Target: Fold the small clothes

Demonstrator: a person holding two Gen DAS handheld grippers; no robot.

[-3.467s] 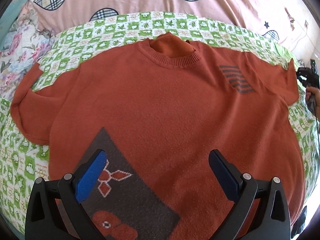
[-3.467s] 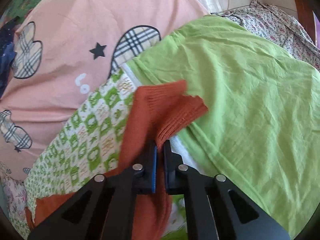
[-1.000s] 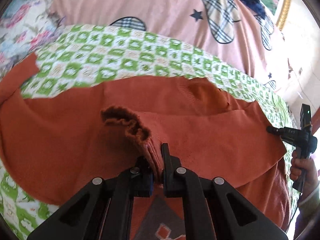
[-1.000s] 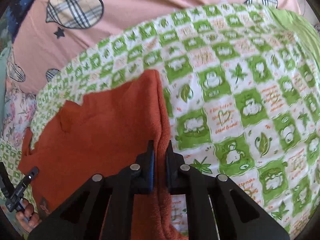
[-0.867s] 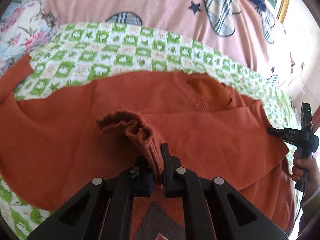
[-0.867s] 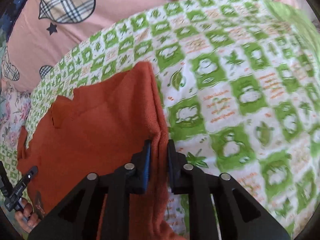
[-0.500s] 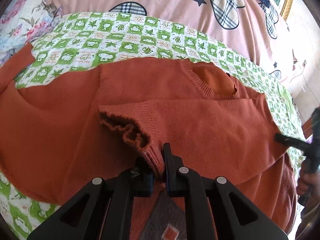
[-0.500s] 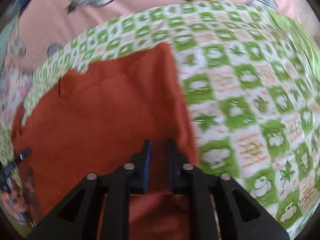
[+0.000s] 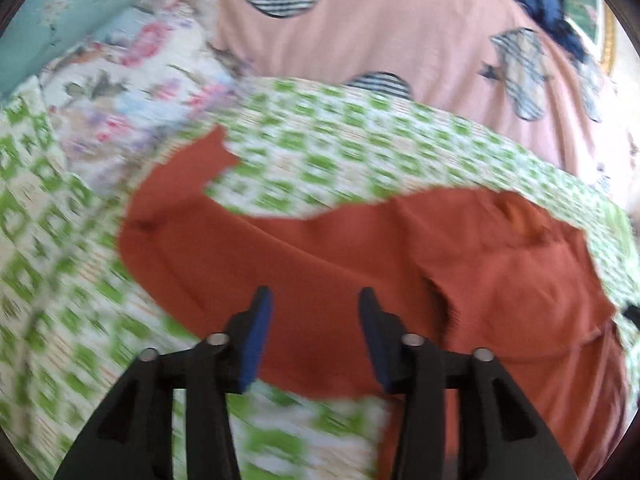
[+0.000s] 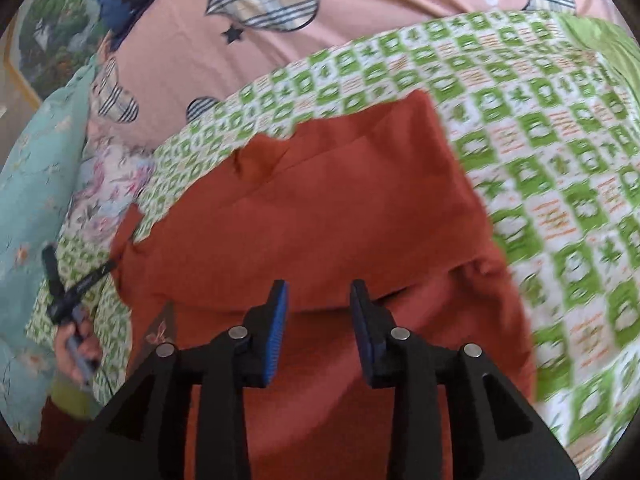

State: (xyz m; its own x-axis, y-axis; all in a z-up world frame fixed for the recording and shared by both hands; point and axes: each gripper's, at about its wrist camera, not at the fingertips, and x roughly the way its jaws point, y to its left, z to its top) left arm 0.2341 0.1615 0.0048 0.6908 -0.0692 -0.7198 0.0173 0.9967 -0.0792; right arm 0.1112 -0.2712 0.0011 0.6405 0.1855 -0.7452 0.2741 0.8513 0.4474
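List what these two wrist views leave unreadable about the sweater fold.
- Left wrist view: motion blur smears the orange sweater and checked blanket, so fold edges are unclear.
- Right wrist view: the right gripper covers the sweater's near part; the hem is cut off.
- Right wrist view: the grey patch pattern is too small.

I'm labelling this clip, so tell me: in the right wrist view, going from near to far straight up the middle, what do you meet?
Right claw, open → orange sweater → green checked sheet → pink quilt with plaid hearts.
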